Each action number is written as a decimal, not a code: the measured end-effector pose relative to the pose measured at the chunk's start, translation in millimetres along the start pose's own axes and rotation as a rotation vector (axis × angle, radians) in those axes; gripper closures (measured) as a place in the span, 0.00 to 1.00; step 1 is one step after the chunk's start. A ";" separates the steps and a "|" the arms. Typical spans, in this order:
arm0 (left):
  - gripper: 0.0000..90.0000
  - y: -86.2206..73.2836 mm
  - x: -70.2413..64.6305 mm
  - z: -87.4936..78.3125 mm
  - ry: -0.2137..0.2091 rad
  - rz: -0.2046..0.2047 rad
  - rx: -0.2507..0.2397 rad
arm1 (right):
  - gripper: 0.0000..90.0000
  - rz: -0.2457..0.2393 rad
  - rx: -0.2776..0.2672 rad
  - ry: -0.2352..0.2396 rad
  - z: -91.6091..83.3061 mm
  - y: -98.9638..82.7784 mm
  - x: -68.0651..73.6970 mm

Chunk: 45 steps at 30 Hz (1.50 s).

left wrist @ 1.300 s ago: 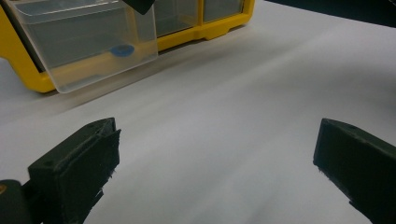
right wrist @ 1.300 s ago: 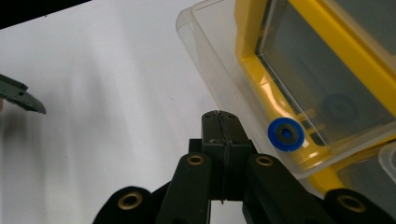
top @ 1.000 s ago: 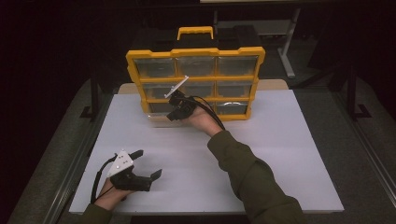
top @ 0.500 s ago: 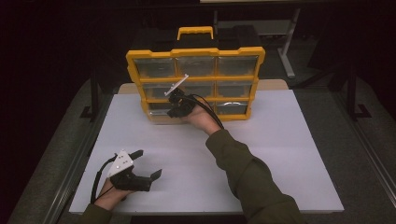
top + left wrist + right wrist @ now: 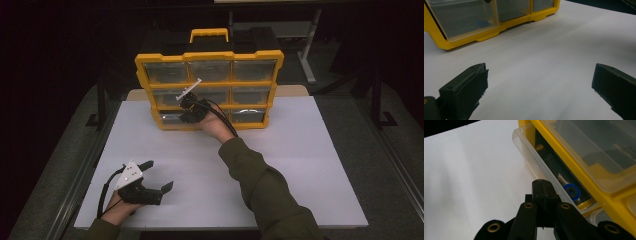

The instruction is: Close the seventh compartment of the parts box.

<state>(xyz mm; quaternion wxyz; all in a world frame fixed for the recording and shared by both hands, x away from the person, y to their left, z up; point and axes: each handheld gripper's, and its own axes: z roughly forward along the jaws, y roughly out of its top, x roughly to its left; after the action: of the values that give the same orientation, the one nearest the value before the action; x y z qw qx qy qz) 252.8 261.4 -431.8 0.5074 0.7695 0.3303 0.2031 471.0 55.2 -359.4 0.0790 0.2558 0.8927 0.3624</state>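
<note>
Currently, at lower left of the high view, the left gripper (image 5: 156, 176) is resting on the white desk (image 5: 310, 165), its fingers (image 5: 465, 87) spread wide and released, nothing between them. It is lying well apart from the organizer, probably parked while the other hand works. In the left gripper view the bare desk is lying between the fingers, and the yellow organizer (image 5: 486, 35) is sitting at upper left of the frame, with something small and blue showing faintly through a clear drawer front.

Moving right, toward the centre of the high view, the organizer (image 5: 210, 55) is standing upright at the far side of the desk, handle up, three rows of clear drawers facing the person. The right gripper (image 5: 186, 116) is reaching in at the bottom-left drawer, the sleeve stretching in from lower right.

In the right gripper view the fingers are clenched together on the front lip of the clear drawer (image 5: 534, 157), which is standing partly out of the yellow frame; judging by this hold, the drawer is being drawn out or pushed in, and I cannot tell which. A blue washer (image 5: 572, 191) is lying inside the drawer, just right of the fingertips, behind the clear wall and not touching them.
</note>
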 end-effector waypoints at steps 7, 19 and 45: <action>0.00 0.2 0.5 -0.2 0.000 0.002 0.000 | 0.99 0.005 -0.010 -0.025 2.1 1.6 -1.7; 0.00 0.4 -0.1 0.9 -0.003 0.007 0.003 | 0.99 0.003 -0.021 -0.073 3.3 2.5 -3.0; 0.00 -0.3 1.5 0.4 0.000 0.005 0.005 | 0.82 0.023 -0.056 -0.018 -21.6 -10.4 0.1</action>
<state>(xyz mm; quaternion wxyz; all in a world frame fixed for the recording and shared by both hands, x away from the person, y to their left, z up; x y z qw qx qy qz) 254.1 262.3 -432.2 0.5051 0.7715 0.3289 0.2035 459.7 35.9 -350.8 0.0901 0.2671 0.8784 0.3860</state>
